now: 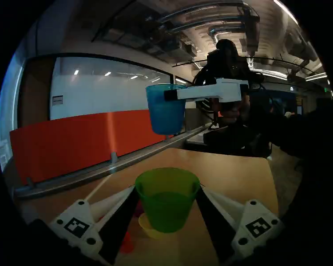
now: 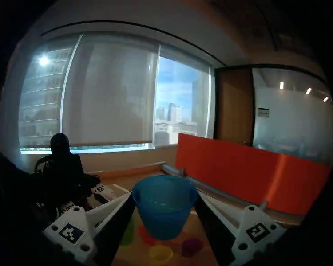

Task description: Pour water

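Wooden table is stretching toward an orange partition. I am holding two cups: my left gripper is clamping one green cup low over the near table, and my right gripper is clamping one blue cup, raised farther off. Four small coloured pieces are sitting below it. Each gripper is carrying two square markers; a wall notice is showing too small to read.
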